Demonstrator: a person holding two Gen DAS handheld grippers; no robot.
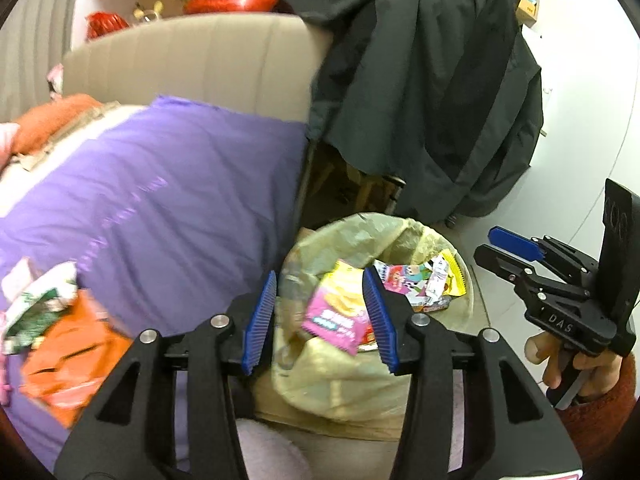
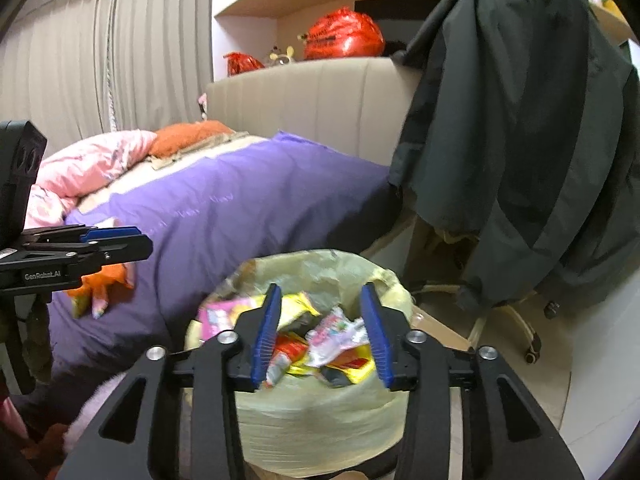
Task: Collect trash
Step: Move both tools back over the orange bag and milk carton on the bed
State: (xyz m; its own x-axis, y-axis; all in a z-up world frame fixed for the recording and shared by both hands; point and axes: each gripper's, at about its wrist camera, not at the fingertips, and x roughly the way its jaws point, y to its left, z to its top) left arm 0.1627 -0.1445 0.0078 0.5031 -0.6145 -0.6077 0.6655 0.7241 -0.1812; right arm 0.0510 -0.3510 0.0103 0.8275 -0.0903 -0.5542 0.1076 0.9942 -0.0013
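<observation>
Trash is mostly in the bin (image 1: 468, 276) already, a heap of bright snack wrappers inside its pale yellow liner (image 2: 320, 412) on the floor beside the bed (image 2: 224, 216). The left gripper (image 1: 320, 320) hangs above the bin mouth with its blue-padded fingers (image 1: 260, 320) spread apart and nothing between them; a pink wrapper (image 1: 336, 312) lies in the bin just below the gap, untouched as far as the blurred view shows. The right gripper (image 2: 320, 336) also points down at the bin, fingers (image 2: 267, 336) apart and empty, over the yellow and white packets (image 2: 340, 332). Outward to the left, on the purple duvet (image 1: 168, 200), more litter waits: an orange packet (image 1: 76, 364) with a green and white wrapper (image 1: 36, 308) touching its far edge, both near the bed's edge. The step in hand looks like going back for these. To do it well, I would swing the left gripper left over the duvet, keep the fingers wide, come down flat on the orange packet and pinch only the foil, not the soft cover under it, which would bunch and lift with the packet. The right gripper should stay clear of the bin mouth so the drop has room. Far right, a dark jacket (image 2: 520, 140) hangs over a wheeled chair (image 2: 532, 344), well away from the work.
</observation>
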